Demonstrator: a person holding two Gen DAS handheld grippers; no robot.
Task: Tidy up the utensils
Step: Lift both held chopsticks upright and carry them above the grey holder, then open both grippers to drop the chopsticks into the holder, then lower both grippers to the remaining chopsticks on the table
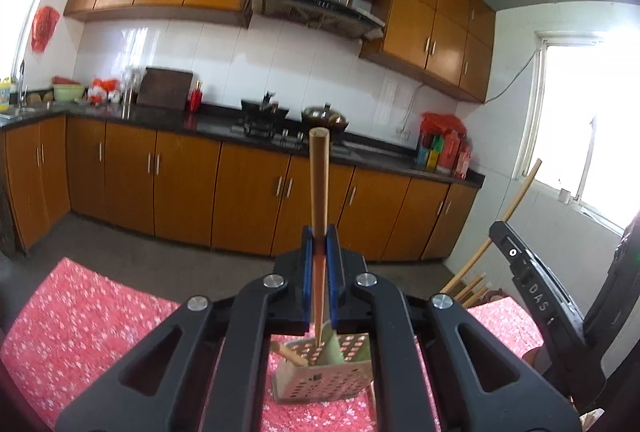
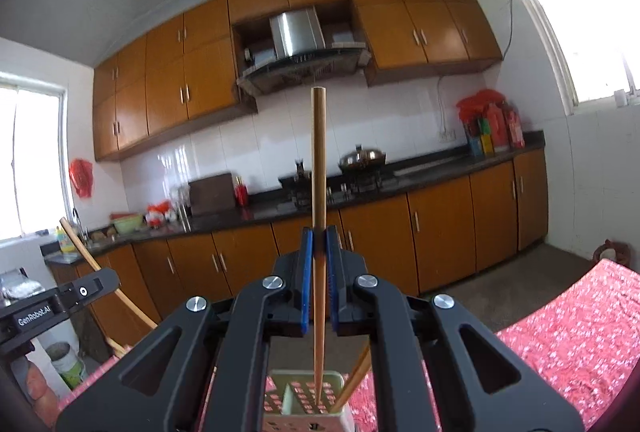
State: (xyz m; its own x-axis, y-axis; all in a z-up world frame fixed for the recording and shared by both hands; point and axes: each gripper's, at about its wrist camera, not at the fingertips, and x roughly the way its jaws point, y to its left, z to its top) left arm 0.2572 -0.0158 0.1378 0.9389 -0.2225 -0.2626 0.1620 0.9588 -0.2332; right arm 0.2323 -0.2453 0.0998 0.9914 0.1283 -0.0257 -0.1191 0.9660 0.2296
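My left gripper (image 1: 319, 236) is shut on a wooden chopstick (image 1: 319, 175) that stands upright, its lower tip reaching into a pale green perforated utensil holder (image 1: 320, 376) on the red floral tablecloth (image 1: 88, 320). Another wooden stick (image 1: 290, 355) leans in that holder. My right gripper (image 2: 319, 236) is shut on a second wooden chopstick (image 2: 319, 167), also upright, its tip inside the same holder (image 2: 304, 400), where another chopstick (image 2: 354, 380) leans. The right gripper's body (image 1: 544, 296) shows at the right of the left wrist view, holding its chopstick (image 1: 508, 207).
Kitchen counter (image 1: 224, 123) with a stove, wok and bottles runs along the far wall, with orange cabinets above and below. The left gripper's body (image 2: 52, 304) shows at the left of the right wrist view. The red tablecloth (image 2: 580, 336) covers the table.
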